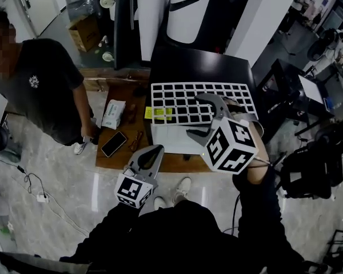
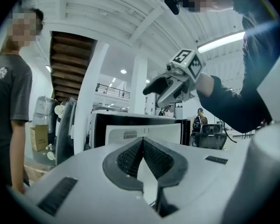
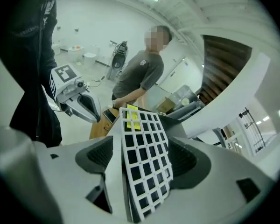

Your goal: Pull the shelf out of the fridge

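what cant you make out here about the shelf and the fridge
- Shelf far edge: head view, it meets the fridge top, so in or out is unclear.
- Yellow label print: too small in the head view and the right tool view.
- Shelf near right corner: head view, right tool covers it.

An open office hall: office chair (image 2: 210, 135), white pillars (image 2: 139, 85), wooden staircase (image 2: 69, 62), polished tile floor (image 1: 63, 196).

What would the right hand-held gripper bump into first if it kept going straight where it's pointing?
Probably the white grid shelf, which lies straight ahead between the right hand-held gripper's open jaws. How near it is isn't clear.
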